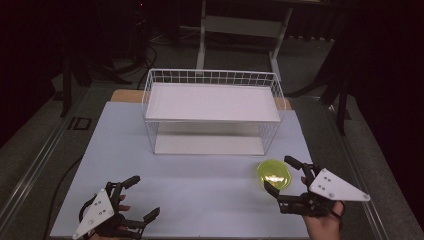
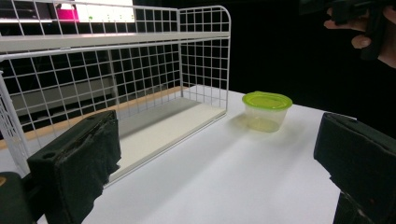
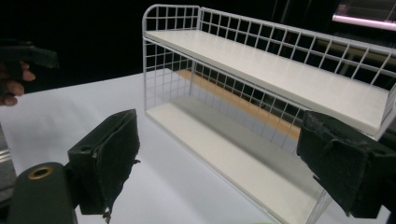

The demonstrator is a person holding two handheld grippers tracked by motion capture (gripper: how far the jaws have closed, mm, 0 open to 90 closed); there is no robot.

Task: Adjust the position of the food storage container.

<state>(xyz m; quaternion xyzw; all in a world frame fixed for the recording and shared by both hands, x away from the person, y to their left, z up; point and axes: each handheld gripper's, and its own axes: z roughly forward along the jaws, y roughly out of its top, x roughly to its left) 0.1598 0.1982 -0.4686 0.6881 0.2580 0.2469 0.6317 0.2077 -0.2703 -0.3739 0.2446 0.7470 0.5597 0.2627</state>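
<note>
Container (image 1: pixel 274 173) between spread jaws of right gripper (image 1: pixel 285 176); left gripper (image 1: pixel 142 198) likewise agape.

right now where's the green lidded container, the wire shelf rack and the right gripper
green lidded container (image 1: pixel 274 174), high view, on its lid
wire shelf rack (image 1: pixel 212 101), high view, on its upper shelf board
right gripper (image 1: pixel 283 175), high view, midway between its open fingertips

A white wire rack (image 1: pixel 212 102) with two shelves stands on the white table (image 1: pixel 125 150).
</note>
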